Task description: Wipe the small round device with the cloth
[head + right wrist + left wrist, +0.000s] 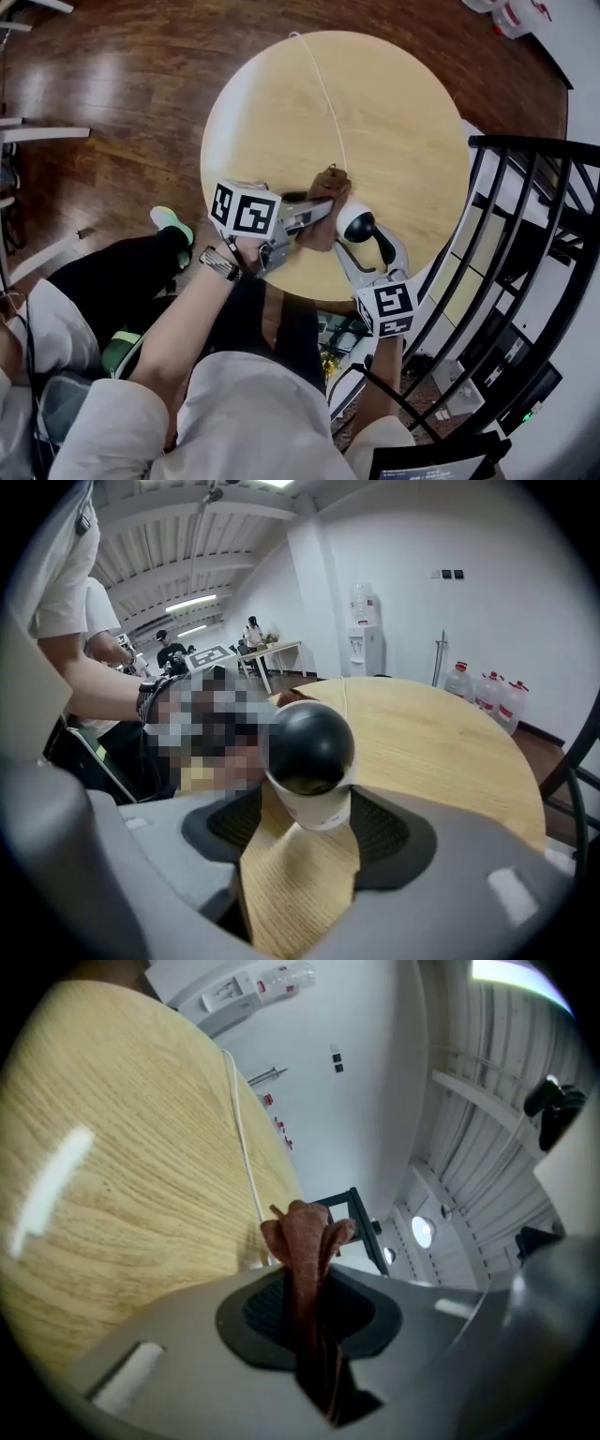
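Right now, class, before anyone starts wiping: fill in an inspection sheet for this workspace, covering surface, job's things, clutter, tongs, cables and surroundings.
Surface: round table, light wood.
Job's things: brown cloth, bunched, above the table's near side; small round device, white base with a black dome, right beside the cloth.
Clutter: nothing seen.
Tongs: left tongs shut on the cloth; right tongs shut on the small round device's white base.
Cables: thin white cord runs across the table toward the cloth.
Surroundings: dark wooden floor; black railing at the right; water bottles by a white wall.
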`<state>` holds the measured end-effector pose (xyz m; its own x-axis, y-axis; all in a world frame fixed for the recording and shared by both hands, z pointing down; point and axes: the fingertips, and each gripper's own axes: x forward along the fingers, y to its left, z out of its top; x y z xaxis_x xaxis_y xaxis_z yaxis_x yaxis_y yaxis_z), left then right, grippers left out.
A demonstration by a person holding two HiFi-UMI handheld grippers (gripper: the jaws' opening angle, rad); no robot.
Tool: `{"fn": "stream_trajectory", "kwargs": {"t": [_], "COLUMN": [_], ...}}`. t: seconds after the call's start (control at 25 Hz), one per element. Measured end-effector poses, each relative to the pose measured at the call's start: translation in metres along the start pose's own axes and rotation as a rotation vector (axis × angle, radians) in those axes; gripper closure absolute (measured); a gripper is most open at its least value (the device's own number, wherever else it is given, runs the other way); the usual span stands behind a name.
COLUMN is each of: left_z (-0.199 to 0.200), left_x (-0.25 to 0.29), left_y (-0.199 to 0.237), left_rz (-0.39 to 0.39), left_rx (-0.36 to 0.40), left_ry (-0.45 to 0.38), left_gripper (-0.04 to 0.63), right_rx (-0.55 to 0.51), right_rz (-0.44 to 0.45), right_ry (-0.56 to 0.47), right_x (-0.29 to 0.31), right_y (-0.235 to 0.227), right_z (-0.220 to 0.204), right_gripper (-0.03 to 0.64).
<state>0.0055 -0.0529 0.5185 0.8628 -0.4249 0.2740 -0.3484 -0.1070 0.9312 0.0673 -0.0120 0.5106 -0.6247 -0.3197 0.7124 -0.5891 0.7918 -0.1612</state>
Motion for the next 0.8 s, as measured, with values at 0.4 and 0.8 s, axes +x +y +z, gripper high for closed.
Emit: {"fn": "stream_trajectory", "kwargs": {"t": [0.4,0.8], "left_z": [-0.001,0.001], "left_x": [0.007,0.013], "left_y": [0.014,0.029], "left_rz": [0.138,0.466], "left_rx": [0.099,0.354], "left_ry": [0.054,0.104], "left_gripper": [0.531,0.529], "right_rx": [0.059,0.097], "right_rz": [-0.009,-0.006], "right_ry": [0.013,0.024], "right_x": [0.001,-0.003], "right_y": [0.002,-0.012], "right_z": [-0.002,-0.004], "right_gripper": [0.33,0.33]}}
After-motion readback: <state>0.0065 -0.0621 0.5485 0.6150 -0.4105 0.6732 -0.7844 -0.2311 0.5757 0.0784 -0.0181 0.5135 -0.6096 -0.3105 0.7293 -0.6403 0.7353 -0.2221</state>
